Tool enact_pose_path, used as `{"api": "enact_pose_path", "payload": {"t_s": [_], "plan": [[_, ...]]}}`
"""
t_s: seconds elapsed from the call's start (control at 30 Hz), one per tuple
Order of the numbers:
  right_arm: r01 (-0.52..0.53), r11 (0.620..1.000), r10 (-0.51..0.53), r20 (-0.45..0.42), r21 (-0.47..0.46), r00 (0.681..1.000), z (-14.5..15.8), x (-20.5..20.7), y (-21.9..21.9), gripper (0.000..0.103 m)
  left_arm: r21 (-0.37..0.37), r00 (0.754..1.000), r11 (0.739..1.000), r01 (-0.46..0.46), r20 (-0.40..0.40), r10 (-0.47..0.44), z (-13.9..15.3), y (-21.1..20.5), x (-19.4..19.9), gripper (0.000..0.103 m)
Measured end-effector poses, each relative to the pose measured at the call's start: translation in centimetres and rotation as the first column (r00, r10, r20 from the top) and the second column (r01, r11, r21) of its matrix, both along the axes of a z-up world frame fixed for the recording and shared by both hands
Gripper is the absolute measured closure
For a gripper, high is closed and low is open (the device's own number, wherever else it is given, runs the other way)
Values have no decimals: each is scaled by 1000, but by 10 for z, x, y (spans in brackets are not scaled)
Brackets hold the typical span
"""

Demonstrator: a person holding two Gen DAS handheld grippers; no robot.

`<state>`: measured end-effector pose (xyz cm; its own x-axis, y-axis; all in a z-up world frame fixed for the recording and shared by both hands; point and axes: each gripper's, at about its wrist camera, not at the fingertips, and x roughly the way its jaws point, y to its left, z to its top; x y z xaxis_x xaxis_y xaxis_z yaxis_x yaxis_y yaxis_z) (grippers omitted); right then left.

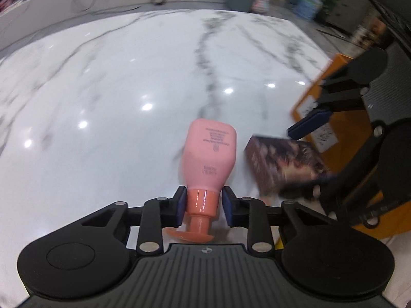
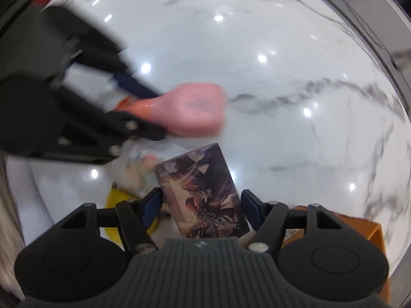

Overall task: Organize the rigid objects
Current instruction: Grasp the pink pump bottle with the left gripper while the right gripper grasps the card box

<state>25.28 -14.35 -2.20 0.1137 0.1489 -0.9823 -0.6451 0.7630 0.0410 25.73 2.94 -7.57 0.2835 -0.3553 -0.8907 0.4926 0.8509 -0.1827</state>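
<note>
White marbled surface (image 1: 128, 82), wide and bare ahead of both tongs, its far edge curving beyond. Left tongs (image 1: 204, 209) clenched on the orange neck of a pink bottle (image 1: 209, 156), its body pointing forward. Right tongs (image 2: 201, 205) bracket a picture-printed box (image 2: 203, 195); pads sit close on either side, contact unclear. An orange box (image 1: 344, 128) lies beside the right tongs.
</note>
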Motion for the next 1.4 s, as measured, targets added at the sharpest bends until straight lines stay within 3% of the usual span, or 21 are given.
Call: {"api": "enact_pose_path", "payload": {"t_s": [0.07, 0.17, 0.27, 0.33, 0.4, 0.53, 0.8, 0.97, 1.27, 1.4], "plan": [[82, 995, -84, 33, 50, 996, 7, 7, 0, 56, 27, 997, 997, -69, -24, 69, 1, 9, 1, 73], [185, 981, -187, 22, 62, 982, 10, 19, 1, 63, 43, 992, 992, -117, -35, 118, 2, 19, 1, 74], [198, 979, -199, 35, 48, 979, 10, 15, 6, 57, 19, 992, 992, -123, -26, 124, 3, 20, 1, 71], [220, 974, -222, 36, 47, 974, 10, 17, 1, 45, 9, 993, 993, -114, 2, 114, 3, 18, 1, 51], [241, 969, -243, 51, 47, 969, 8, 18, -4, 30, -8, 993, 993, -115, 40, 115, 5, 16, 0, 42], [245, 969, -246, 50, 39, 968, -5, 23, -9, 27, -37, 985, 990, -136, 100, 139, 7, 17, 3, 34], [276, 961, -276, -3, 18, 961, -19, 26, -10, 34, -23, 980, 990, -142, 140, 144, -3, 6, 8, 35], [307, 951, -305, -48, 25, 951, -24, 30, -13, 38, -8, 974, 989, -147, 170, 147, -6, 4, 8, 48], [370, 923, -373, 10, 109, 928, -10, 20, -16, 40, 2, 977, 989, -147, 159, 144, 6, 4, -3, 54], [386, 908, -399, 51, 162, 916, 7, 7, -16, 41, 11, 963, 986, -163, 217, 157, 22, 4, -16, 54]]}}
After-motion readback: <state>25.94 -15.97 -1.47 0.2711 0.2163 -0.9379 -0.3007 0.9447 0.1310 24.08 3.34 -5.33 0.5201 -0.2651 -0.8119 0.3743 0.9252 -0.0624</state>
